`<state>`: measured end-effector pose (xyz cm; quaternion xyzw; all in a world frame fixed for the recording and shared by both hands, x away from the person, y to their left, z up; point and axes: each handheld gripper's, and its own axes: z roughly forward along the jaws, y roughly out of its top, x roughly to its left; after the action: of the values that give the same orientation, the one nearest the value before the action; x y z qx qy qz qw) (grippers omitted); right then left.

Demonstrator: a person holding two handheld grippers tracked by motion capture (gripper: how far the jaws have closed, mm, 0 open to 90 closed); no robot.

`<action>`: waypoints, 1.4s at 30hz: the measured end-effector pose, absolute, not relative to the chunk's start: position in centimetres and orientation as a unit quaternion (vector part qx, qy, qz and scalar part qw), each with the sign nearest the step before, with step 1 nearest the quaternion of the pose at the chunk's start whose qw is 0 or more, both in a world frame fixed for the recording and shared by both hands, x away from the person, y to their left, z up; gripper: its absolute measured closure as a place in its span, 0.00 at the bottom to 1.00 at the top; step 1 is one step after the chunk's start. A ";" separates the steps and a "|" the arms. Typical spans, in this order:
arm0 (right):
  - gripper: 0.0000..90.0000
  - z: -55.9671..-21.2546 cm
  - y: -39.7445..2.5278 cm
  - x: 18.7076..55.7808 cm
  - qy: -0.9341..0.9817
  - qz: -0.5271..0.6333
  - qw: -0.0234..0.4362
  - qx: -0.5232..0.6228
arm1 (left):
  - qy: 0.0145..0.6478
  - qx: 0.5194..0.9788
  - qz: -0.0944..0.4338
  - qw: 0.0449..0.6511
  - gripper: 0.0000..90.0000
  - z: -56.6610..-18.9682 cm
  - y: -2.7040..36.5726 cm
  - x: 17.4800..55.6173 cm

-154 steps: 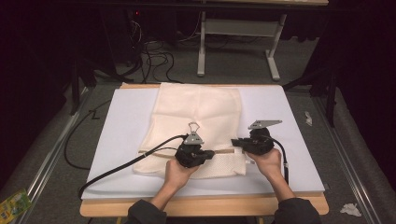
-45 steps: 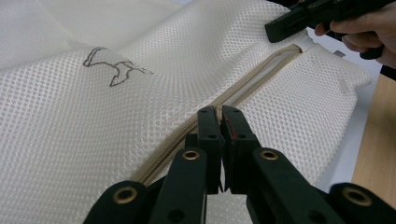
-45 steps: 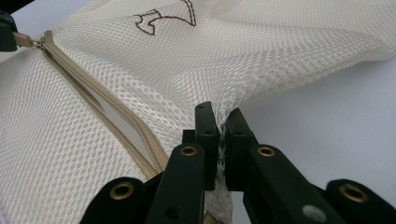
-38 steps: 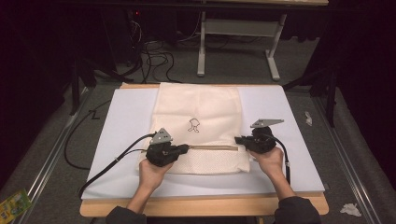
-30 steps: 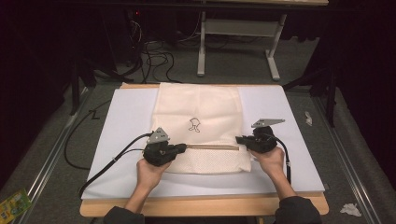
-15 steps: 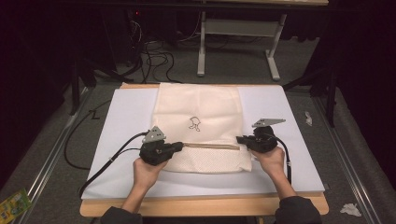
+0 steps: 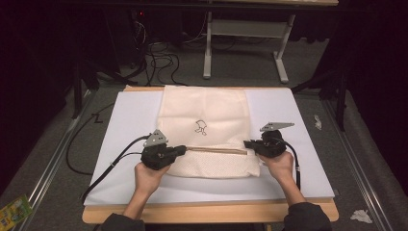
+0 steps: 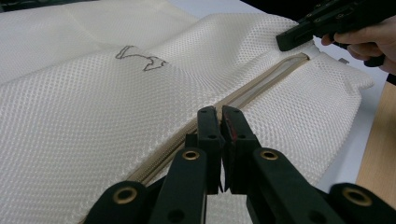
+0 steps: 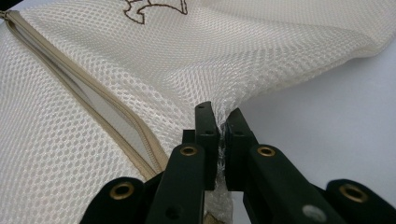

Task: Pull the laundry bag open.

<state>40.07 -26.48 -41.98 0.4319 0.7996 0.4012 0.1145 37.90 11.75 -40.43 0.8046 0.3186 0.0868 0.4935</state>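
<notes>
A cream mesh laundry bag [image 7: 207, 130] lies flat on a white sheet [image 7: 298, 178] that covers the wooden tabletop [image 7: 211, 211], its long side running from 12 to 6 o'clock in the high view. A small dark embroidered mark [image 7: 200, 127] sits near the bag's middle. Below it, a tan zipper [image 7: 216, 150] crosses the bag from 9 to 3 o'clock.

The left tool [image 7: 180, 150] rests at the zipper's 9 o'clock end, held by the person's left hand [image 7: 148, 176]. In the left gripper view, its jaws stand almost together with only a thin slit between them, right over the zipper line [image 8: 243, 93]; whether they pinch the zipper pull cannot be told, since the jaws themselves hide that spot.

The right tool [image 7: 249, 143] sits at the zipper's 3 o'clock end, held by the right hand [image 7: 278, 164]. In the right gripper view its jaws are closed on a bunched fold of the mesh [image 9: 222, 122] (the netting puckers up between the two tips), just beside the zipper [image 9: 93, 102], which runs off toward 10 o'clock.

A black cable [image 7: 110, 166] trails from the left tool toward 8 o'clock, off the edge of the sheet. The zipper shows a narrow gap along its length in both gripper views.
</notes>
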 end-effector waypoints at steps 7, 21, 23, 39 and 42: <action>0.98 -41.9 -26.6 40.1 0.799 0.400 0.118 0.432 | 0.320 0.804 0.089 0.492 0.97 -40.3 12.0 37.9; 0.98 -41.6 -27.2 40.1 0.797 0.398 0.124 0.437 | 0.326 0.798 0.095 0.497 0.97 -39.9 12.9 38.0; 0.98 -41.6 -27.2 40.1 0.797 0.399 0.124 0.437 | 0.327 0.797 0.096 0.498 0.97 -39.8 13.1 38.0; 0.98 -41.6 -27.4 40.2 0.796 0.398 0.127 0.438 | 0.337 0.792 0.098 0.500 0.97 -39.6 14.4 38.0; 0.98 -41.5 -27.4 40.2 0.796 0.398 0.126 0.439 | 0.338 0.791 0.100 0.500 0.97 -39.5 14.5 38.1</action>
<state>40.19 -27.39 -41.55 0.4387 0.7958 0.3980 0.1259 38.09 14.45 -39.51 0.7914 0.3376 0.0997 0.4997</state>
